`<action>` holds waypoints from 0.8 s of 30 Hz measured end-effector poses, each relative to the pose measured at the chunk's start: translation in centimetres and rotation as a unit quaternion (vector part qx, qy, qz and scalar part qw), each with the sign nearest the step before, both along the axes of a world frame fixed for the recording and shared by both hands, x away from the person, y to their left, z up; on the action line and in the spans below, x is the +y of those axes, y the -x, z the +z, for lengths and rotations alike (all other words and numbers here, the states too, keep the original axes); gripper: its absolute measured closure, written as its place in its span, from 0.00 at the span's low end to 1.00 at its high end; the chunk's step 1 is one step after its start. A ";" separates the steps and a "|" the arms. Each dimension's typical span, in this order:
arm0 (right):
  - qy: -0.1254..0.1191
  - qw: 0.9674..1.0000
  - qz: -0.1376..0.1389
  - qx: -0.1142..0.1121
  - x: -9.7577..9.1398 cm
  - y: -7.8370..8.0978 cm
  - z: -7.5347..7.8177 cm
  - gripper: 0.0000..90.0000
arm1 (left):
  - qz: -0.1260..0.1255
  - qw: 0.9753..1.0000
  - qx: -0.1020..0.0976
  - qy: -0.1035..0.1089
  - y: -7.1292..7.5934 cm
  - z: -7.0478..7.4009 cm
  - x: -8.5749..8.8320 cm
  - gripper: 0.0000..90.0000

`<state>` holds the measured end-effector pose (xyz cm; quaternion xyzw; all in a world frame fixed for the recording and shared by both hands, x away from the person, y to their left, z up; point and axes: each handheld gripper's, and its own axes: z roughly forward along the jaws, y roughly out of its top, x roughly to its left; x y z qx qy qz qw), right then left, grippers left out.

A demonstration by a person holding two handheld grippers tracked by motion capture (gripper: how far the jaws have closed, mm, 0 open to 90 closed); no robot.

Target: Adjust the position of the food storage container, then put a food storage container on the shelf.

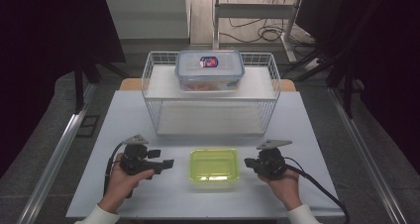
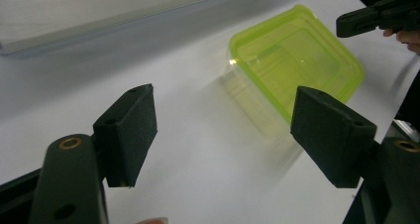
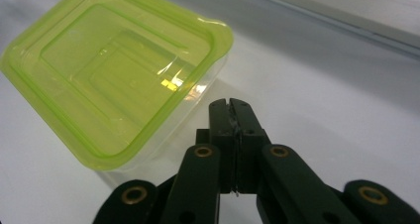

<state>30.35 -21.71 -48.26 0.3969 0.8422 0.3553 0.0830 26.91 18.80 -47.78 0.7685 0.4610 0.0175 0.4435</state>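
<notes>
Standing over the white surface [image 1: 124,115], I see the wire basket rack [image 1: 148,80] at its far side, with a clear lidded box [image 1: 210,70] resting on the rack's upper shelf and nothing on the lower one. Nearer the person, roughly midway between the 2 hands, sits the green-lidded container [image 1: 214,168], flat on the surface with its lid on.

The left gripper [image 1: 166,164] is held just left of that container, its jaws spread wide with nothing between them; in the left gripper view the container [image 2: 292,70] lies ahead and to the right of the gap, apart from both pads. The right gripper [image 1: 249,162] sits just right of the container, jaws pressed together and holding nothing, their tips close to the container's [image 3: 114,80] near corner in the right gripper view, though I can't say they touch.

To my eye this is the approach step: both hands flank the container and neither has taken it. Next, I'd judge, the left gripper must swing right so its open jaws straddle the rim or wall, then close; the right one would have to open first to help.
</notes>
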 end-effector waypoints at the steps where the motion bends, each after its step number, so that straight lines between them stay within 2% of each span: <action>1: 0.000 1.000 -0.001 -0.004 -0.2 0.1 0.1 0.97 | -0.001 1.000 0.000 0.002 0.1 0.1 -0.1 0.29; 4: -0.017 1.000 -0.005 -0.008 -0.5 0.4 0.6 0.95 | -0.009 1.000 0.003 0.009 0.2 0.3 -0.7 0.29; 6: -0.044 0.999 -0.003 0.003 -0.9 0.3 0.9 0.85 | -0.010 1.000 0.002 0.009 0.4 0.4 -1.0 0.28; 7: -0.044 0.999 -0.003 0.003 -0.9 0.3 0.9 0.85 | -0.012 1.000 0.001 0.009 0.4 0.4 -1.2 0.28; 12: -0.059 0.998 -0.008 0.010 -1.1 0.3 1.1 0.68 | -0.011 1.000 0.010 0.009 0.4 0.3 -2.0 0.26; 15: -0.084 0.996 -0.012 0.024 -1.2 0.1 1.3 0.59 | -0.012 1.000 0.019 0.007 0.3 0.1 -2.5 0.24; 17: -0.094 0.995 -0.015 0.027 -1.2 0.1 1.4 0.57 | -0.014 1.000 0.022 0.005 0.3 -0.1 -2.8 0.24; 18: -0.102 0.994 -0.015 0.036 -1.1 0.1 1.4 0.55 | -0.016 1.000 0.024 0.006 0.2 -0.2 -3.0 0.24; 24: -0.104 0.993 -0.017 0.043 -0.8 0.0 0.9 0.49 | -0.023 0.999 0.040 0.016 -0.5 -0.6 -4.2 0.24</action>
